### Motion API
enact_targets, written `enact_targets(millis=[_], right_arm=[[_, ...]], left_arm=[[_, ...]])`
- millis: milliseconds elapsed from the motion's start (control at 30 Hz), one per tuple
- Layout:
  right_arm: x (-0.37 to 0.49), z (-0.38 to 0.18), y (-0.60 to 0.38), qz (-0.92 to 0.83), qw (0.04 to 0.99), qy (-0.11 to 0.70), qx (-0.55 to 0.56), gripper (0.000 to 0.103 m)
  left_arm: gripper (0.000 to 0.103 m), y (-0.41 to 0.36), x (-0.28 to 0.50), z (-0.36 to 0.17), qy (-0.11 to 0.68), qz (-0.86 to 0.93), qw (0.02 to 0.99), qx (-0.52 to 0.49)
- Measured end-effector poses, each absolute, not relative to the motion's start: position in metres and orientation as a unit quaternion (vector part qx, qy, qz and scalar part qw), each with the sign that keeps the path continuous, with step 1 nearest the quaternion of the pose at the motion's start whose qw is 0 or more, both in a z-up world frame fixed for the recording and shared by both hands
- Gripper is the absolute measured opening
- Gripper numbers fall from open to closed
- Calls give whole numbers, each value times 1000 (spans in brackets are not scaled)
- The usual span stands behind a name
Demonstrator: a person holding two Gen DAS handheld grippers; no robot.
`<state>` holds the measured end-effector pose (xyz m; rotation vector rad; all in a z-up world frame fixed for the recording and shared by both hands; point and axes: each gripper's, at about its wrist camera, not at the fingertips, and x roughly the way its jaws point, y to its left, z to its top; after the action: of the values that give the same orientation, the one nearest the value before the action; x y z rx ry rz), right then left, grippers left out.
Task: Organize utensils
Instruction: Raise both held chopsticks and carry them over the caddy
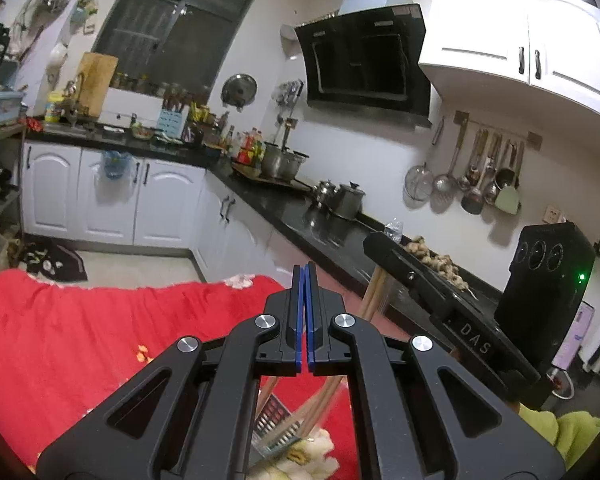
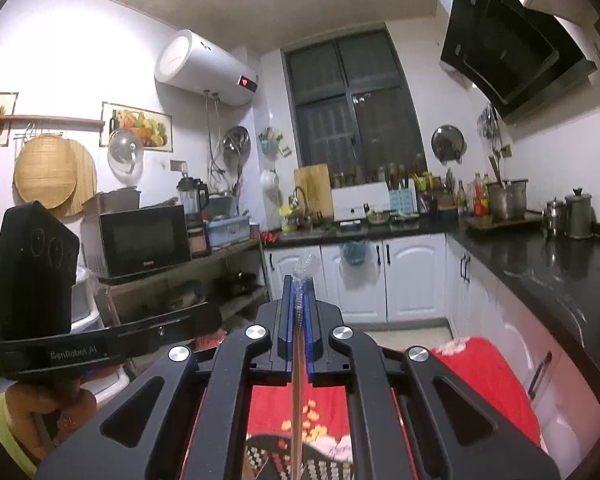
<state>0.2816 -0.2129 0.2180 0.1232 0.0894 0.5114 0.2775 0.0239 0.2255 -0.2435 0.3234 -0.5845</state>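
Two blue-padded fingers of the left gripper (image 1: 304,268) press flat together with nothing between them; below and behind them, wooden chopsticks (image 1: 320,400) stand in a basket (image 1: 276,420) on the red cloth (image 1: 80,332). At right, the right gripper (image 1: 374,240) has wooden sticks hanging beneath it. From the right wrist view, the right gripper (image 2: 299,280) is pinched on a thin wooden chopstick (image 2: 297,380) — it runs lengthwise between the pads, a clear plastic bit at the tips. At far left is the left gripper (image 2: 204,320).
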Motion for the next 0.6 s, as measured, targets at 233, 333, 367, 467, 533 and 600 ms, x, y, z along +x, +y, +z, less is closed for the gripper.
enact_targets(millis=[233, 333, 367, 467, 533, 600], right_arm=[[303, 199, -208, 229, 971, 41, 58, 5], [309, 187, -208, 222, 972, 46, 65, 5], [310, 183, -209, 219, 972, 48, 67, 5], [313, 174, -209, 213, 973, 54, 71, 5], [314, 169, -208, 211, 973, 59, 73, 5], [315, 162, -208, 208, 973, 62, 74, 5]], left_arm=[[0, 29, 288, 214, 154, -280, 937, -142], [0, 29, 291, 207, 155, -281, 936, -147], [0, 28, 292, 205, 156, -282, 935, -150], [0, 28, 295, 198, 157, -282, 933, -158], [0, 27, 296, 192, 160, -283, 932, -164], [0, 26, 298, 187, 163, -284, 930, -167]])
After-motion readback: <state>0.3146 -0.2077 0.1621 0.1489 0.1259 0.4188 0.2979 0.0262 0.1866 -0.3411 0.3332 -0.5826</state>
